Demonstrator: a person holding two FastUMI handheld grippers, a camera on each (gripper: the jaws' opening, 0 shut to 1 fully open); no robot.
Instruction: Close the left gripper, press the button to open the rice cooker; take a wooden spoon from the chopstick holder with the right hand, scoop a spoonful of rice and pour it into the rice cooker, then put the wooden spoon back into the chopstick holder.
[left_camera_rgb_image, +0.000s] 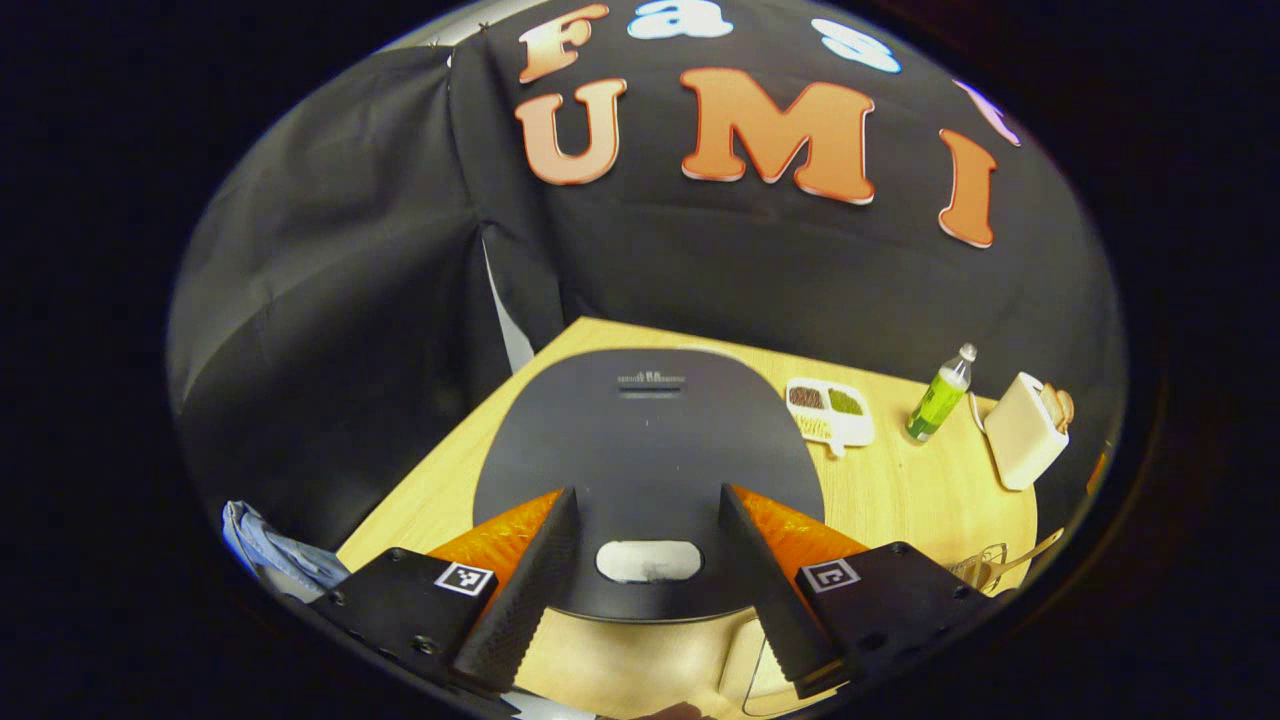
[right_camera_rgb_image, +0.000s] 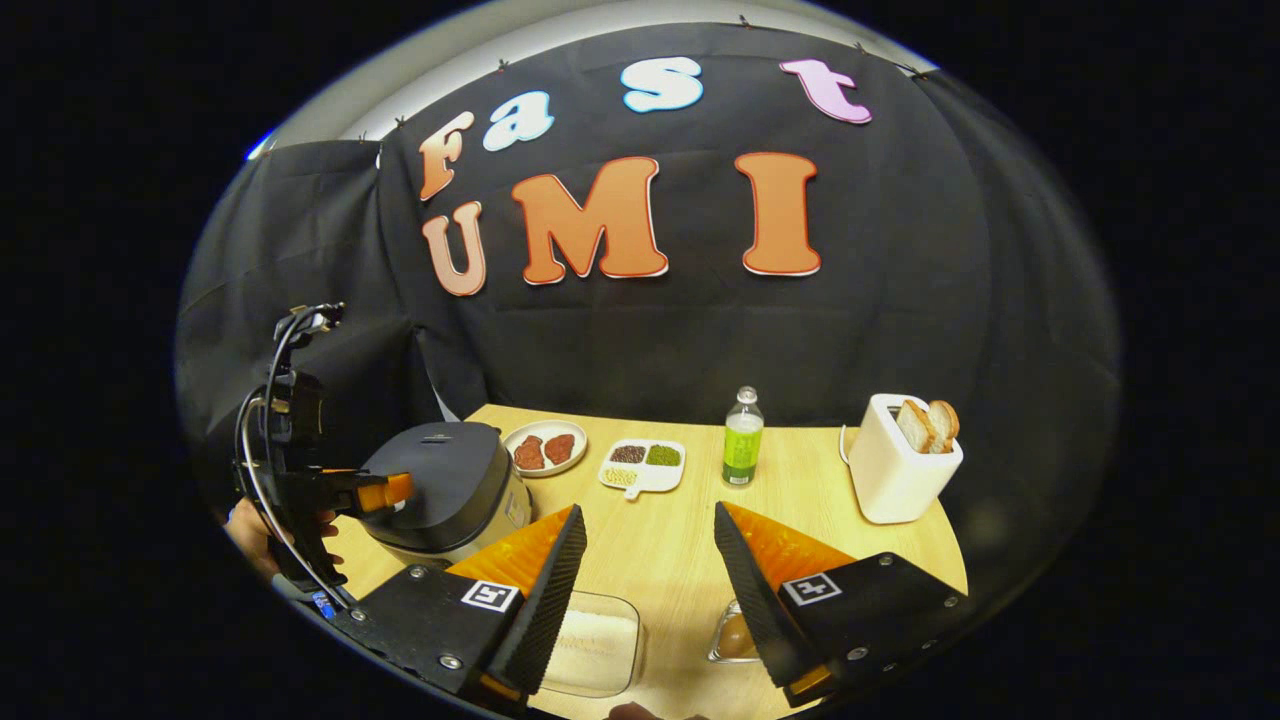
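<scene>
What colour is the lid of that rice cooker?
The rice cooker lid is dark grey, nearly black, with a pale oval button; the left gripper view shows it best.

A toaster (right_camera_rgb_image: 898, 472) stands far right ahead; bottle (right_camera_rgb_image: 741, 438), divided dish (right_camera_rgb_image: 642, 467) and plate (right_camera_rgb_image: 543, 447) straight beyond.

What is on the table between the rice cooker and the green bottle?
A plate with reddish pieces and a divided dish of grains lie between the rice cooker and the bottle, seen in the right gripper view.
</scene>
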